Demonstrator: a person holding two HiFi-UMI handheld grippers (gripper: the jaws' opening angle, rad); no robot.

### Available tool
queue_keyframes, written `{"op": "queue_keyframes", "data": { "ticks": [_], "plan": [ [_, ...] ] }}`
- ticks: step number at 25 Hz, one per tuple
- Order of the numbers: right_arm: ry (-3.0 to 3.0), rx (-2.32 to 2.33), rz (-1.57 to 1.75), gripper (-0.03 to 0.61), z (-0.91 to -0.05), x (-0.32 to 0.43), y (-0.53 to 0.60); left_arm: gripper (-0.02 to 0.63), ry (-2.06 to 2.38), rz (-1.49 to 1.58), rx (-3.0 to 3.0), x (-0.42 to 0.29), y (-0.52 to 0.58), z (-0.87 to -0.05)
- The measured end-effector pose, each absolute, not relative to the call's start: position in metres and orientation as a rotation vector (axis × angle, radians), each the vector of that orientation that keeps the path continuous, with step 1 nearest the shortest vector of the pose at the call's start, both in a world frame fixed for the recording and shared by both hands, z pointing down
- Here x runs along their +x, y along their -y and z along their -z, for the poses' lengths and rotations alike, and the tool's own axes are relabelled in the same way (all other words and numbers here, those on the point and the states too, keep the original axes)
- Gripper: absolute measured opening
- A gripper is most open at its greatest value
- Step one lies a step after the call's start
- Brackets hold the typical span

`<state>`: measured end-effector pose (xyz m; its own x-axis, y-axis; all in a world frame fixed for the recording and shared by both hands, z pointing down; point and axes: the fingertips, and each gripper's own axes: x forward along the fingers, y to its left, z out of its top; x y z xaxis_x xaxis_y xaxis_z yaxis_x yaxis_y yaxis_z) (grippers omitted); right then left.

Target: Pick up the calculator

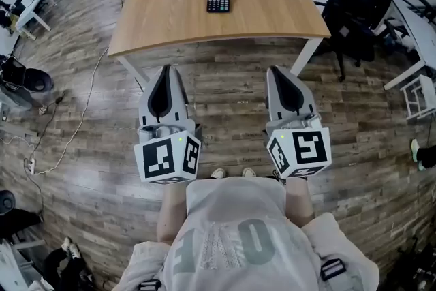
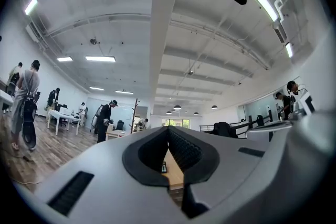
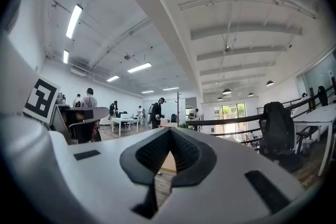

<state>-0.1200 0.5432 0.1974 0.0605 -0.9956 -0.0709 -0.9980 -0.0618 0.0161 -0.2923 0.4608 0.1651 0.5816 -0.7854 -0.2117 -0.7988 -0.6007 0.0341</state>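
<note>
Calculator [image 1: 218,1] untouched, lying flat on the table [image 1: 272,10], toward its far side. No step done yet. Left gripper [image 1: 166,71] and right gripper [image 1: 279,71] are both clenched on nothing, held side by side over the floor [image 1: 225,99], well short of the table. Remaining: close the distance, open one claw, straddle the calculator, clamp, lift. Thin flat body, so it probably needs an edge grip.

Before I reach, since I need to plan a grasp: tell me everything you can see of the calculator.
The small black rectangular calculator lies flat, face up, near the middle of the light wooden table. A greyish display strip sits at its far end, with key rows below. The casing looks plastic. Only the table touches it.
</note>
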Motion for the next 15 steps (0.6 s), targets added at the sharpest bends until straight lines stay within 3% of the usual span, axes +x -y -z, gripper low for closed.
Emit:
{"op": "queue_keyframes", "data": {
  "ticks": [15],
  "plan": [
    [-2.161, -2.187, -0.007, 0.018, -0.219, -0.041, -0.549, 0.009, -1.431, -0.296, -2.711, -0.230, -0.468, -0.183]
  ]
}}
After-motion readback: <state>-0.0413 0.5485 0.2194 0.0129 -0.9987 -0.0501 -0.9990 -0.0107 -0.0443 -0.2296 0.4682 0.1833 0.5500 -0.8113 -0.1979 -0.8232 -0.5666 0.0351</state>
